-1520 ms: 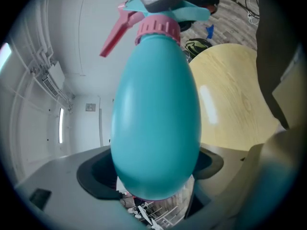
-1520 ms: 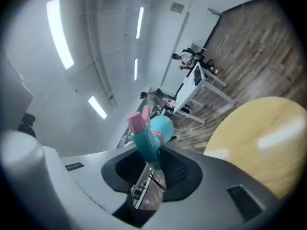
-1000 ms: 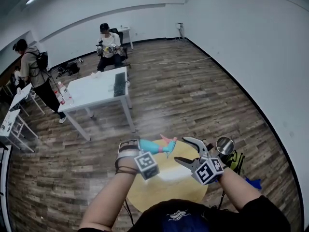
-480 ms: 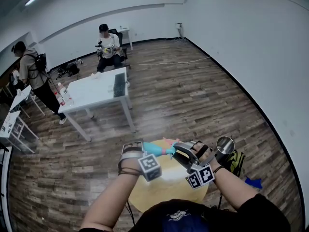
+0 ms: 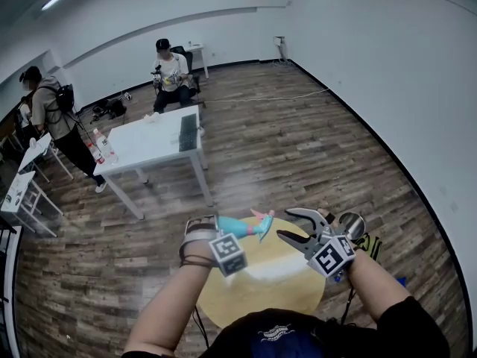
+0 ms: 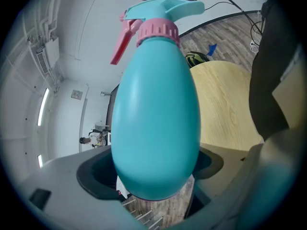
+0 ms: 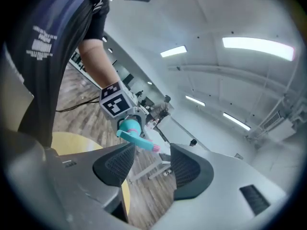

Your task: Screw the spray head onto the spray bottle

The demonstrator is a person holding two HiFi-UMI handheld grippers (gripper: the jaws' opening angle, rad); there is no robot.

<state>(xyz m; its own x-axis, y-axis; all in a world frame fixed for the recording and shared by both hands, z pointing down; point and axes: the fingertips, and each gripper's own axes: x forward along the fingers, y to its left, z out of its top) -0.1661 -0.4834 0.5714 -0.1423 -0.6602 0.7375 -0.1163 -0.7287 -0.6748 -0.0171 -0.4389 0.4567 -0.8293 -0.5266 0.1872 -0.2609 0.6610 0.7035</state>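
Spray bottle [image 6: 156, 114] first: its teal body is clamped at the fat end by the left gripper [image 5: 211, 228] and held in the air above the far edge of the round table [image 5: 298, 293], neck pointing toward the table's right side. The spray head [image 6: 163, 6] sits on that neck, pink collar [image 6: 157, 30] down against the shoulder, pink trigger [image 6: 120, 44] sticking out to one side. Above the table's right side hangs the right gripper [image 5: 284, 224], close to the head but clear of it. Its jaws have just been opening and stand at a middling width, with nothing between the pads; in the right gripper view the bottle shows only beyond them. I'd call this a fresh reach for another turn, though I can't tell whether the collar is fully home, since the threads are hidden under it. To do it well, bring the right jaws across the ribbed collar — not the trigger, not the nozzle — and close squarely. Then roll about the bottle's long axis, with the left grip firm so the body doesn't spin along. Keep head and neck in line so the thread doesn't cross, and stop once the ring binds.
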